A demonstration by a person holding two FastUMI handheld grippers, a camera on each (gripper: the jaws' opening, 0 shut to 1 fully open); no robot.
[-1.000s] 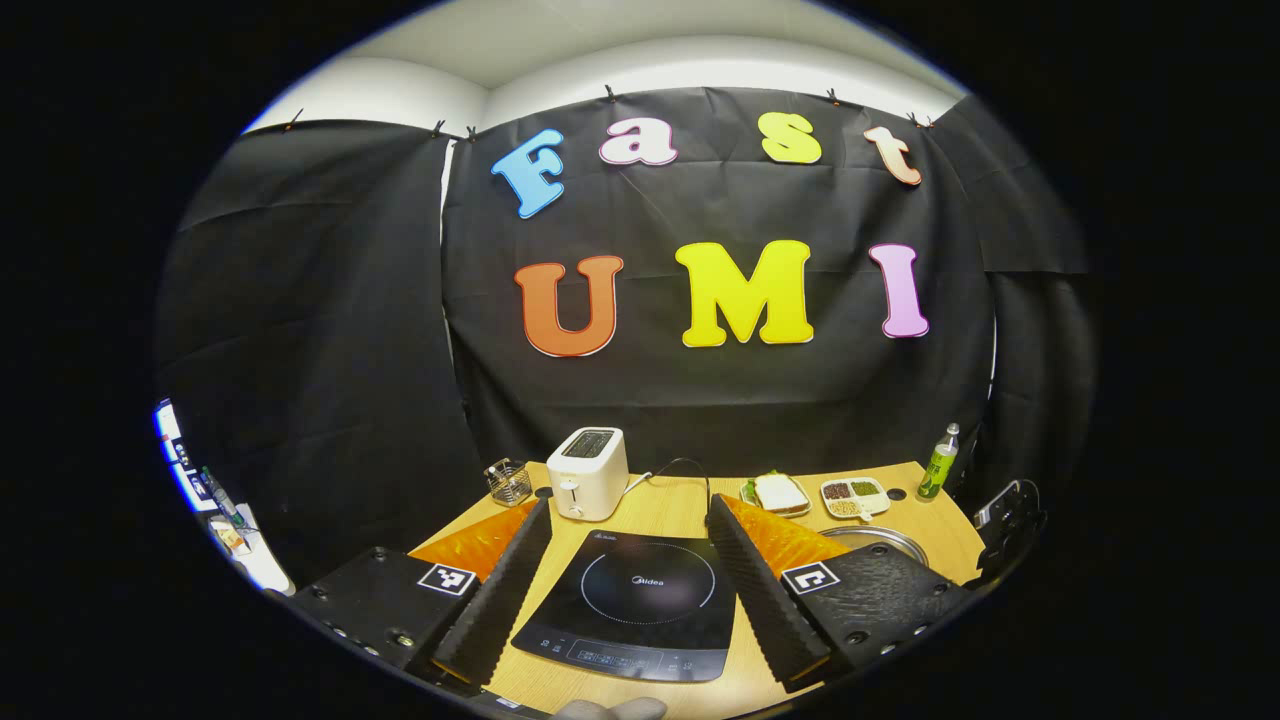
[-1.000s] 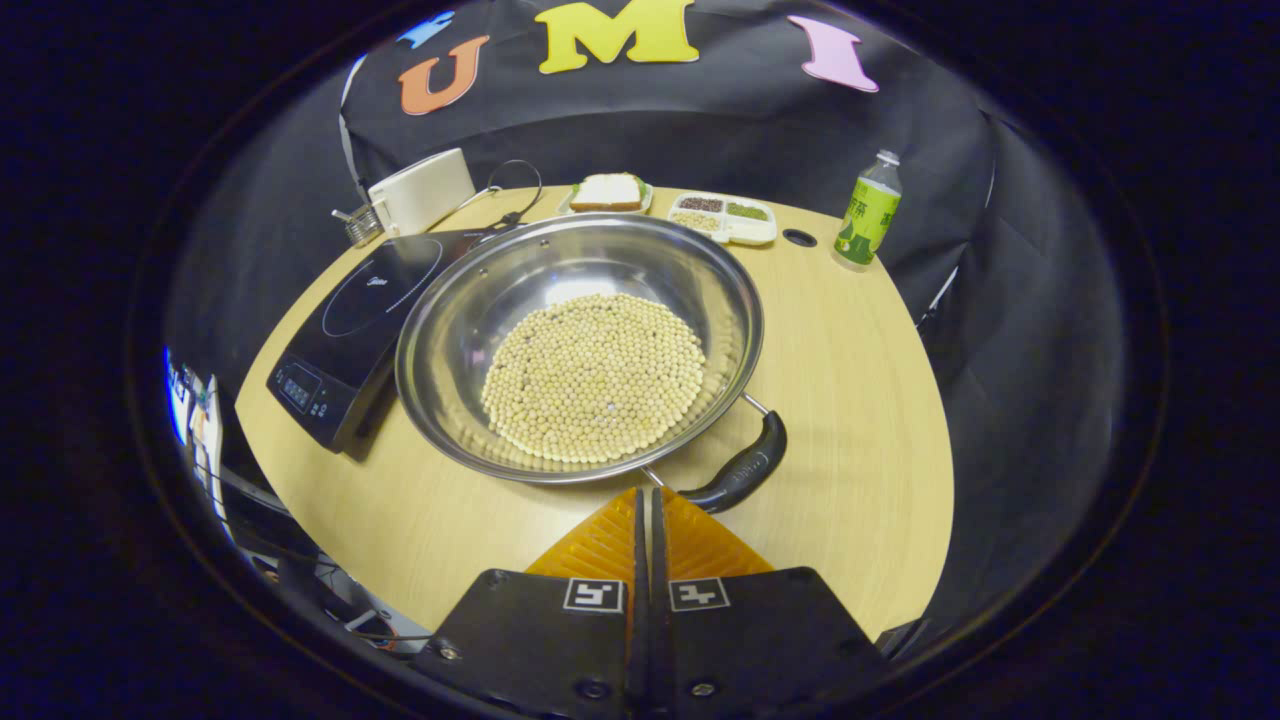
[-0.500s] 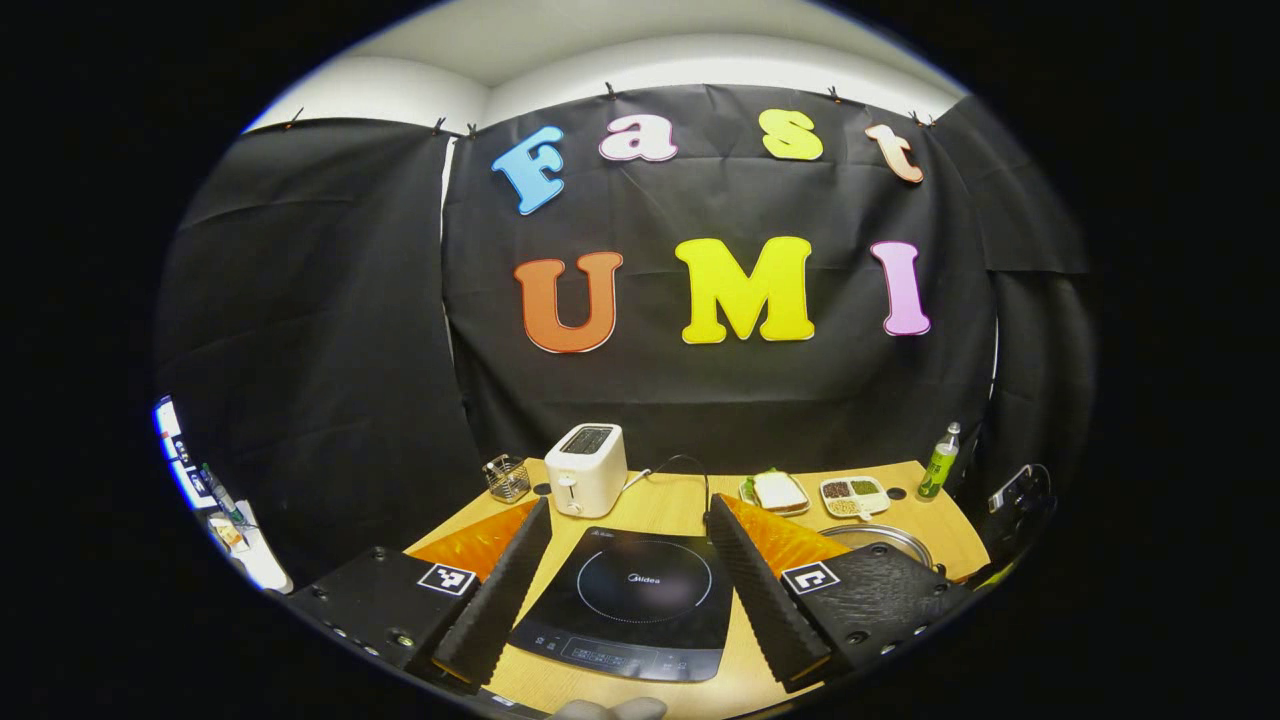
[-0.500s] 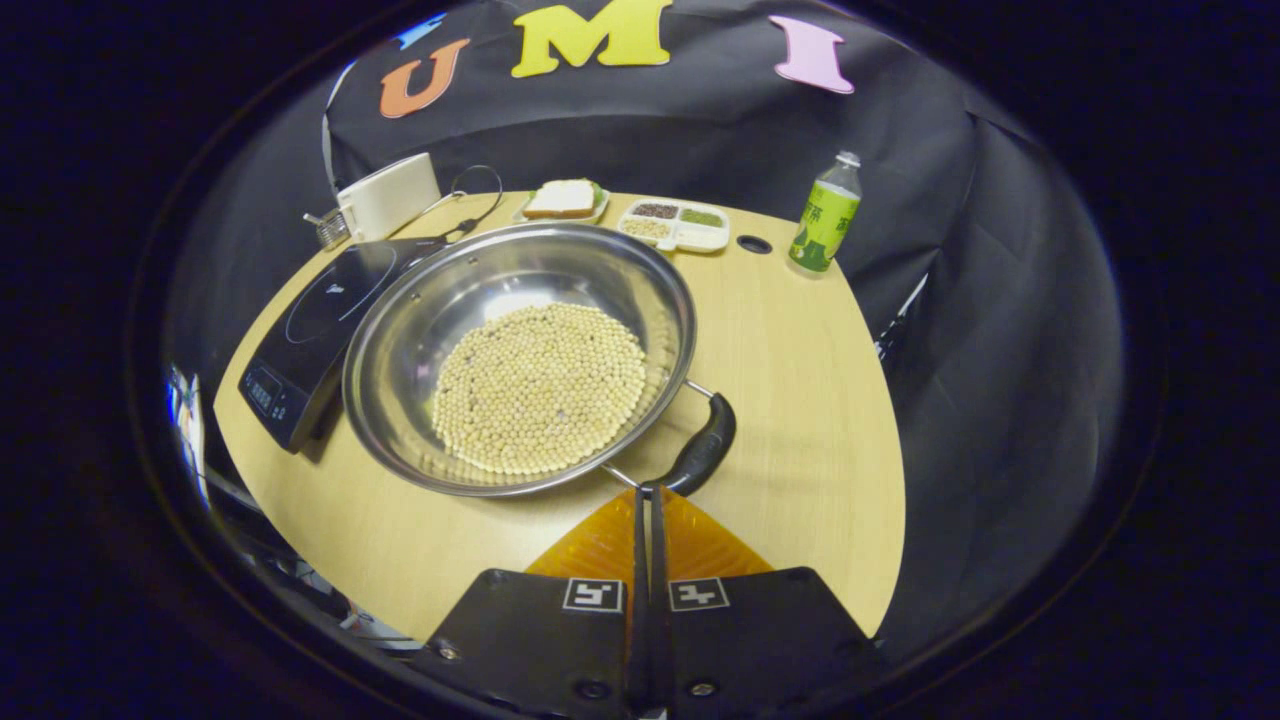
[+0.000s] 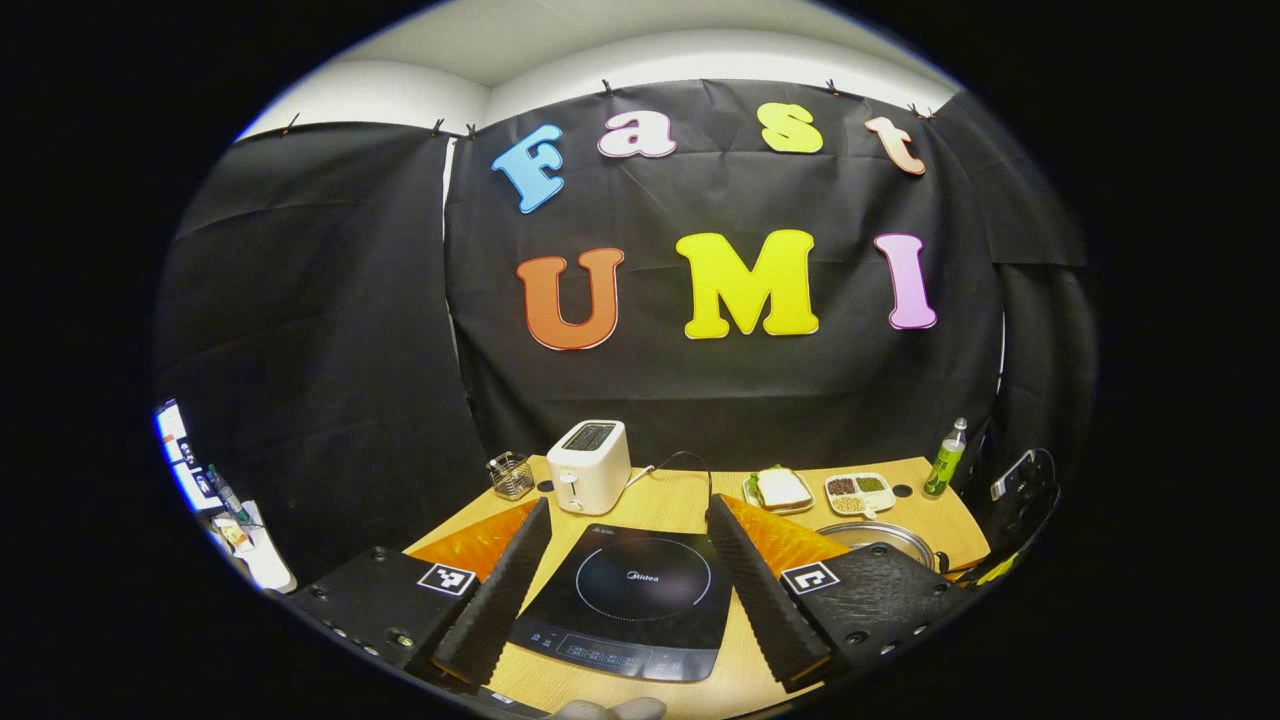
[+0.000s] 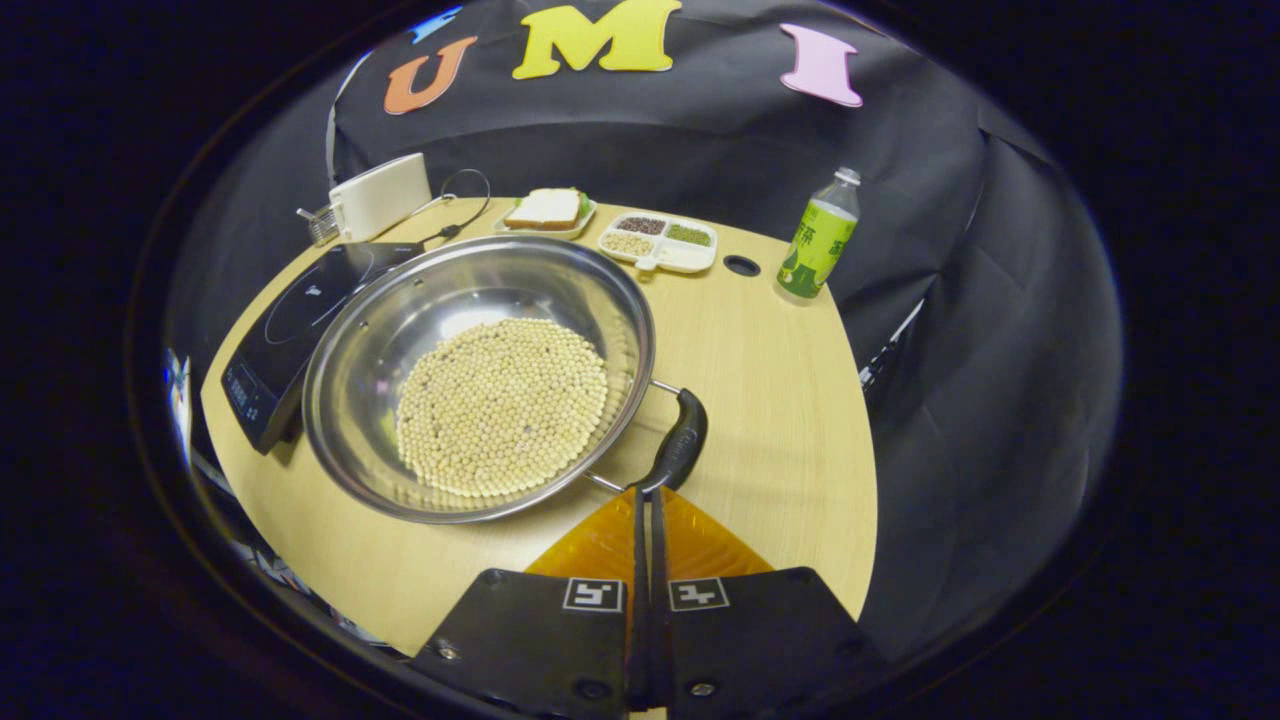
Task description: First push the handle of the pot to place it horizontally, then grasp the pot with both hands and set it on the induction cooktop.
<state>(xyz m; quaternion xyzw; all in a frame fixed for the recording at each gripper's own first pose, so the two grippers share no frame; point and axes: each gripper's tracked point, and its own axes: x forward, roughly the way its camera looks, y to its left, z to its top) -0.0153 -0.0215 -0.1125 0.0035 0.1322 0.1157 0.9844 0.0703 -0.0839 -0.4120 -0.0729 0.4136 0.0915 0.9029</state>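
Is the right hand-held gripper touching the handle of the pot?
Touching: in the right gripper view the shut right hand-held gripper meets the near end of the pot's handle, no gap visible.

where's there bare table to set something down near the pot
Free: the wooden table right of the pot, from its handle up to the bottle. Crowded: the back edge, with toaster, sandwich plate and divided tray; the induction cooktop flanks the pot's left.
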